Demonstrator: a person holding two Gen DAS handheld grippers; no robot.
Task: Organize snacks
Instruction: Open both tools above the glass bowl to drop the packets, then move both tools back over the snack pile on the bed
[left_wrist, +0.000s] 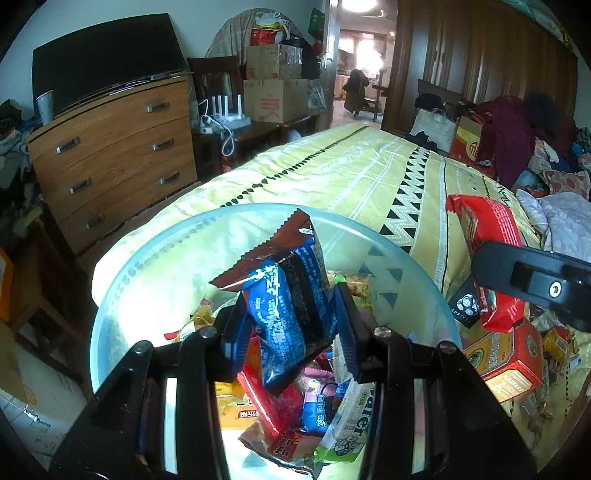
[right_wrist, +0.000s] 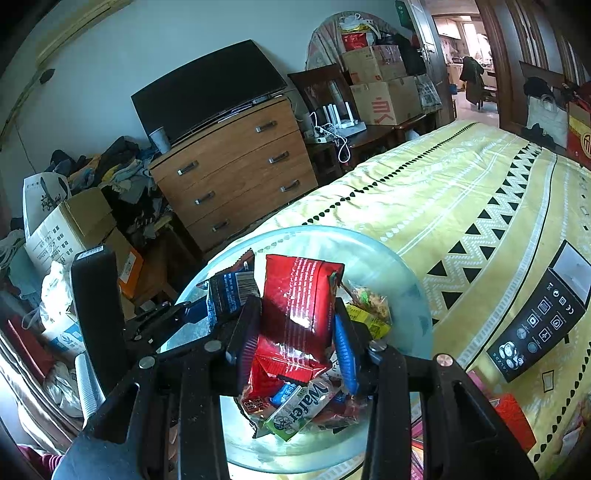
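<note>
Looking along the left wrist view first: left gripper (left_wrist: 291, 325) clamped on a blue snack packet (left_wrist: 288, 306) at centre frame, blue pads pressing both flat sides, packet upright with its brown crimped end up; held directly over the clear glass bowl (left_wrist: 155, 254), presumably for release inside; bowl already carrying loose snacks, a green Wafer packet (left_wrist: 351, 432) lower centre among them; right gripper's black body at the right edge, carrying a red snack packet (left_wrist: 487, 236); orange box (left_wrist: 506, 362) and small sweets unsorted on the yellow bedspread (left_wrist: 369, 173), lower right.

Turning to the right wrist view: right gripper (right_wrist: 295, 332) closed on the red snack packet, centre frame, poised above the same bowl's rim, likely next in; left gripper with its blue packet just left of it, close enough to risk bumping; black flat box (right_wrist: 543, 314) lying well apart at the right edge; wooden dresser (right_wrist: 236, 166) behind, upper centre.
</note>
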